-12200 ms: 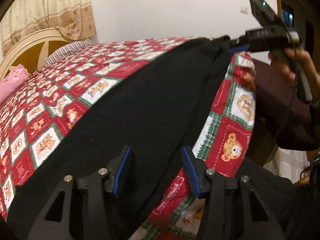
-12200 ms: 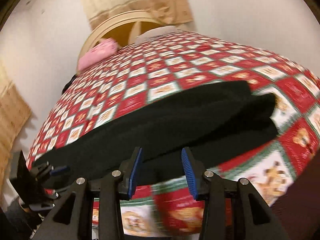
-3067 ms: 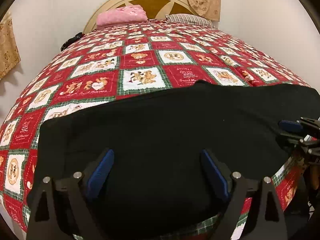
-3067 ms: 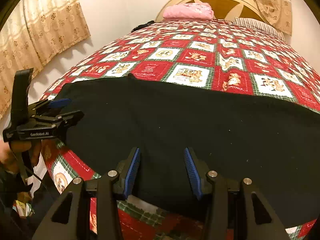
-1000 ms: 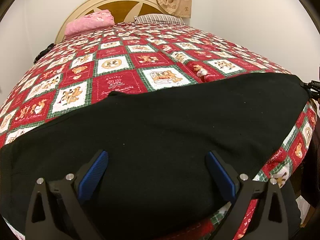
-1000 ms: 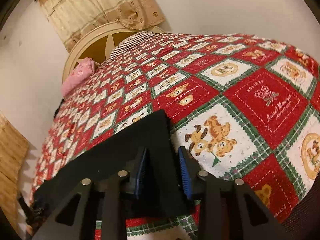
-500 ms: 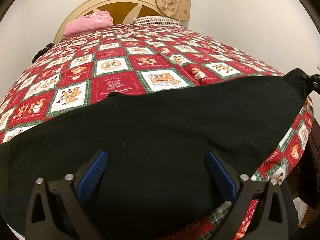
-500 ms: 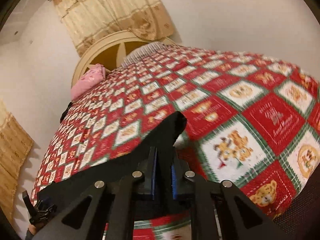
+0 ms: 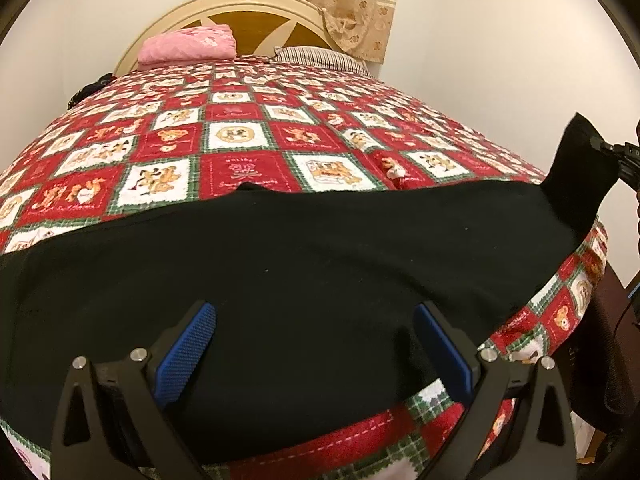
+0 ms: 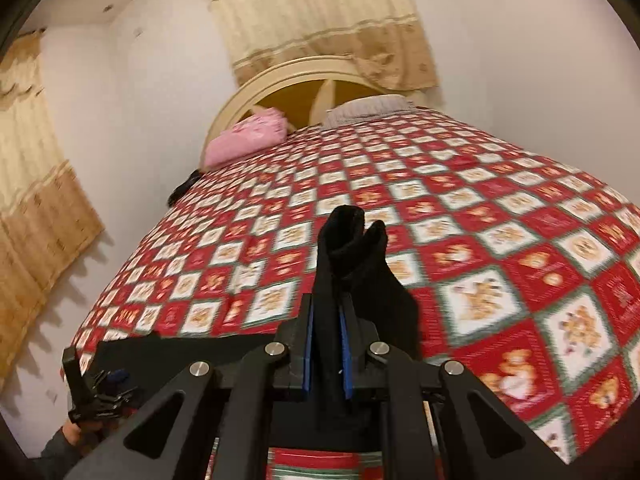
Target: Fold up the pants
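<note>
Black pants (image 9: pixel 320 248) lie stretched across the near edge of the red patchwork quilt (image 9: pixel 240 136). My left gripper (image 9: pixel 316 354) hovers over their near part, jaws wide open, nothing between the blue pads (image 9: pixel 186 354). At the far right the pants' end (image 9: pixel 580 164) is lifted off the bed, pinched by my right gripper (image 9: pixel 616 156). In the right wrist view that gripper (image 10: pixel 326 346) is shut on the black fabric (image 10: pixel 352 256), which bunches up above the pads. The left gripper (image 10: pixel 96 392) shows small at lower left, held by a hand (image 10: pixel 68 440).
A pink folded cloth (image 9: pixel 188 44) and a striped pillow (image 9: pixel 320 58) lie by the wooden headboard (image 9: pixel 256 20). Beige curtains (image 10: pixel 320 20) hang behind. A dark object (image 9: pixel 90 90) sits at the bed's far left edge. White walls flank the bed.
The right gripper closed on the pants' end and raised it off the quilt, rolling as it rose. The left gripper stayed open over the pants, barely shifting.
</note>
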### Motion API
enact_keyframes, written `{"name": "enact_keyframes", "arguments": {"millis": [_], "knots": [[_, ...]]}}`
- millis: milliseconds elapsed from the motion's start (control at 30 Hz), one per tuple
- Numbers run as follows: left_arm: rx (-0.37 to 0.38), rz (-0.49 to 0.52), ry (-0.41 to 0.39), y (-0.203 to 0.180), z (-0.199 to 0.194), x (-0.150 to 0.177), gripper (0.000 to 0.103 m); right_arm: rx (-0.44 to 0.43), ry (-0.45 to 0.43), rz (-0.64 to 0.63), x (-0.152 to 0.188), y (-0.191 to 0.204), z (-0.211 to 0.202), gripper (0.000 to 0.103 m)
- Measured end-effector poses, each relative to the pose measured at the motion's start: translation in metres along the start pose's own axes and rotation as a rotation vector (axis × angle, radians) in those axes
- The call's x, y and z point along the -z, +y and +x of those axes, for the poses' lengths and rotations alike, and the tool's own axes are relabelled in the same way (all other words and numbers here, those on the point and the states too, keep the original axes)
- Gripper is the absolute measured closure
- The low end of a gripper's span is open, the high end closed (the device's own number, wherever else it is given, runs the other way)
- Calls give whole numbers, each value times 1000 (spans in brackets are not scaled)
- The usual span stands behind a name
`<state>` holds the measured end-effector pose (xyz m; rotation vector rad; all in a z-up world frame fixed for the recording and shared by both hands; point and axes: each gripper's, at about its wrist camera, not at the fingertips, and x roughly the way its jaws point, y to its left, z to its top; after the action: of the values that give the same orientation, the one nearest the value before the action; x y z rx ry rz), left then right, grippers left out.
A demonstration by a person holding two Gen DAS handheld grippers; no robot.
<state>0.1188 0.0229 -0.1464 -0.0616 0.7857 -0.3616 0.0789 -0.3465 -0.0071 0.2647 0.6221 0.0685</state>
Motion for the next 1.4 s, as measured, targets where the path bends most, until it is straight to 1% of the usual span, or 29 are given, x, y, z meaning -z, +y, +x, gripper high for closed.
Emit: {"name": "enact_keyframes", "arguments": {"millis": [167,333,533,733,833,933,1000,1033,1067,1100,1133,1233,1300,1367,1400], "knots": [[19,-9,-11,4,-4,2,1,-52,43,-74,8,47,23,92],[40,-8,-13,5,-5,3,1,-87,90,-123,23,81,53,92],[58,0,-15,2,-7,2,1,-112,141,-188,47,116,86,92],[90,16,-8,-7,-7,-2,1,-133,213,-268,81,146,119,92],[110,18,-2,-13,-5,-6,1,-139,267,-276,97,149,136,92],[153,21,3,-22,-1,-13,1,-137,315,-293,110,147,150,91],[206,24,10,-31,4,-18,1,-157,337,-277,116,143,152,84],[222,27,20,-36,8,-21,1,-172,341,-273,117,141,149,73],[229,34,27,-42,12,-22,1,-196,336,-271,117,139,143,60],[238,45,33,-48,16,-24,2,-222,325,-271,117,138,136,55],[251,56,39,-55,20,-26,2,-240,309,-273,117,135,129,53],[280,82,67,-75,33,-31,2,-268,256,-269,115,122,108,53],[300,89,84,-85,38,-33,2,-282,214,-238,113,106,96,53],[316,92,98,-96,45,-36,2,-266,183,-197,112,88,89,53],[315,95,99,-99,46,-38,2,-245,170,-189,112,82,87,53]]}}
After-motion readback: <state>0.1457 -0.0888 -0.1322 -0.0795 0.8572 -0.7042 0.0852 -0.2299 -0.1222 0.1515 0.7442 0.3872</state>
